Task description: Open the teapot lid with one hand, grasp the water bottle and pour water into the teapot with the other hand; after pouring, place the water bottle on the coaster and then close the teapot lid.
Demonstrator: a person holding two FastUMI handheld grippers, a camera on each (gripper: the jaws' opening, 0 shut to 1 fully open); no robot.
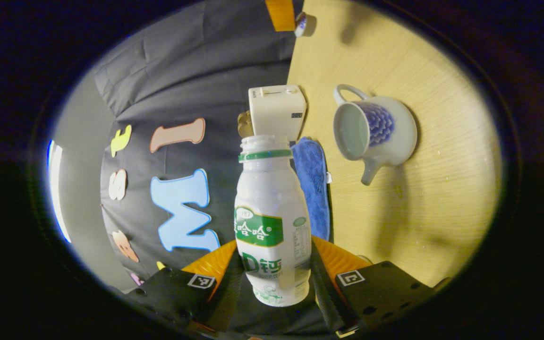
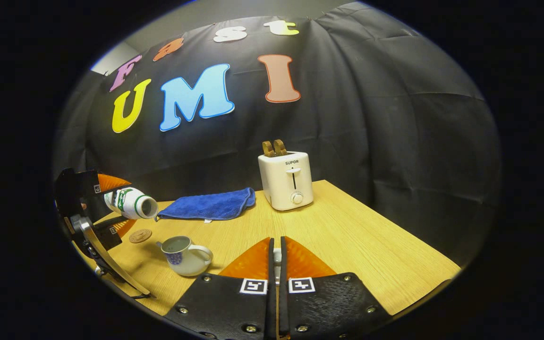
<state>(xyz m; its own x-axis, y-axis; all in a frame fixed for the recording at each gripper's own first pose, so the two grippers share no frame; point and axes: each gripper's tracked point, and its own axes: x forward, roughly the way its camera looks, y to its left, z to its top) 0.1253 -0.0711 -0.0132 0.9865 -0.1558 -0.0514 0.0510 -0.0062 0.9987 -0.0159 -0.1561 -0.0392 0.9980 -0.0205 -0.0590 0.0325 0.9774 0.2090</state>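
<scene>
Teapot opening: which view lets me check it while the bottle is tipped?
The left gripper view: the teapot faces the camera, lid off, its inside plain. In the right gripper view the teapot is small and seen from the side, with the bottle tipped above it.
</scene>
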